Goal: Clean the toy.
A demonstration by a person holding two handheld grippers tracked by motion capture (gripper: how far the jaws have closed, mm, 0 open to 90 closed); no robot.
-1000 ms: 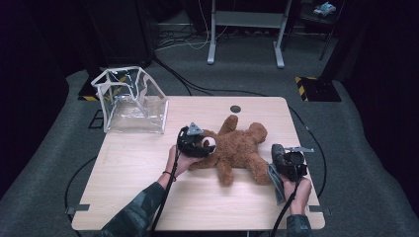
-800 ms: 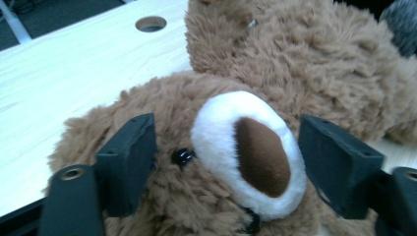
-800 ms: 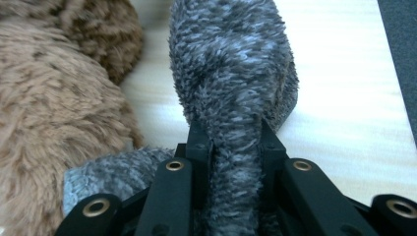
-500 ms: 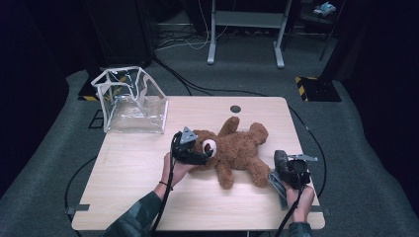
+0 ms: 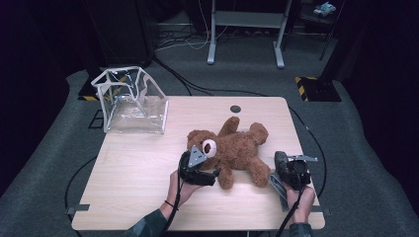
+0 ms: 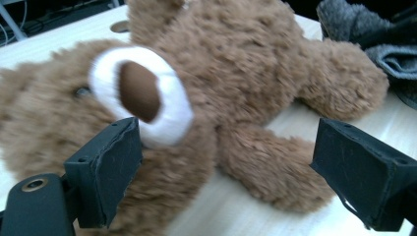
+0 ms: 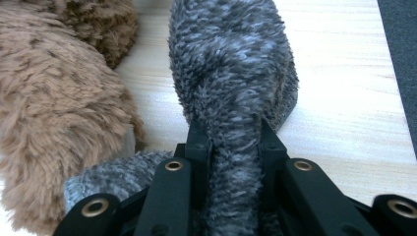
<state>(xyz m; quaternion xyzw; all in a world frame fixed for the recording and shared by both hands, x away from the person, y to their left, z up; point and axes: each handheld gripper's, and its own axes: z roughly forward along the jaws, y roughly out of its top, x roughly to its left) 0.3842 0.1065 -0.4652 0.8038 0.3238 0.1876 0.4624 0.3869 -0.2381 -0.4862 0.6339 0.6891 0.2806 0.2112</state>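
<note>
Now my left gripper (image 5: pixel 210 174) fingers have just opened off the teddy bear (image 5: pixel 237 148), lying free at twelve o'clock, while my right gripper (image 7: pixel 231 142) fingers clamp the grey sock (image 7: pixel 231 73).

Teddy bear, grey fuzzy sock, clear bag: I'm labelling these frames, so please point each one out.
teddy bear (image 5: pixel 237 148), high view, on its belly.
grey fuzzy sock (image 7: pixel 231 73), right gripper view, on its upper part.
clear bag (image 5: pixel 131 106), high view, on its front wall.

A brown teddy bear (image 5: pixel 237 150) with a white muzzle lies on its back on the wooden table. A fuzzy grey sock (image 7: pixel 231 73) sits just beside its leg, bunched upright.
</note>
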